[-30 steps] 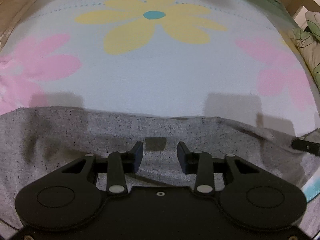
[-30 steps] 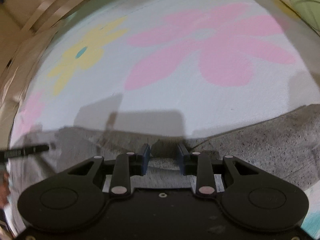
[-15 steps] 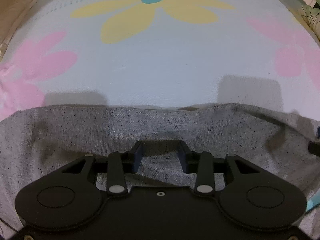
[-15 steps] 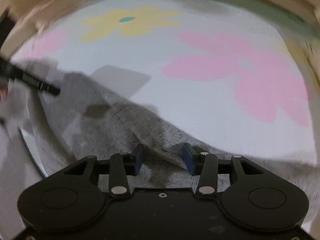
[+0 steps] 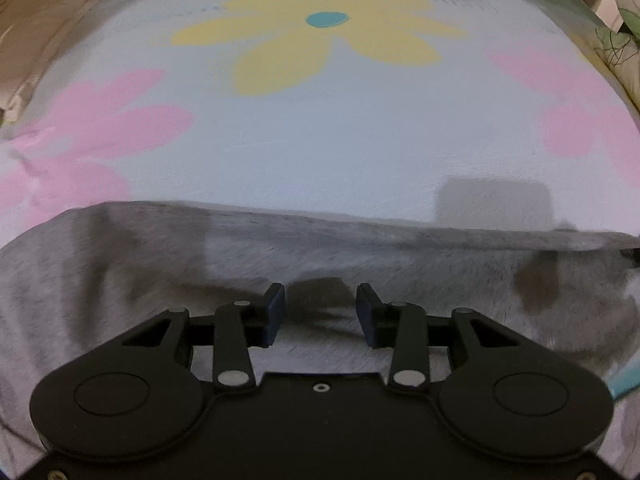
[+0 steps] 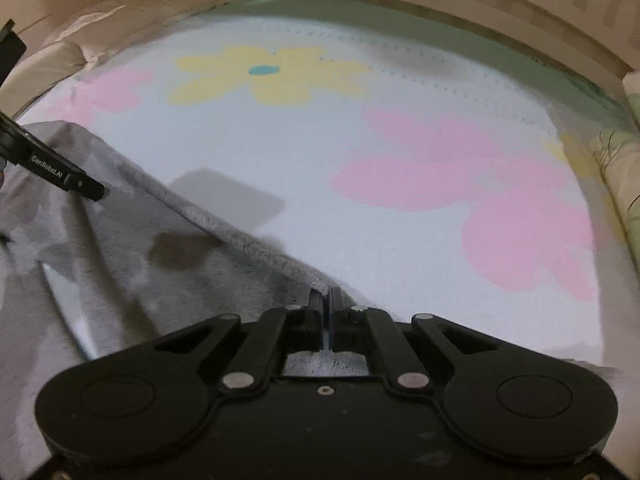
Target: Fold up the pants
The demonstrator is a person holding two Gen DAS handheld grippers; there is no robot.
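Bedspread (image 6: 304, 160) floral, pale blue | right hand-held gripper (image 6: 325, 296) just clenched on pants (image 6: 168, 264) hem | left hand-held gripper (image 5: 320, 312) released

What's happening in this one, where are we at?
A person with a gripper in each hand is folding grey pants on a flower-print bed cover. The right gripper has just closed and is pinching the pants' edge. The left gripper is open above the fabric further along, with nothing pinched between its fingers. The pants lie spread in the near part of the cover, and no fold has been laid over yet.
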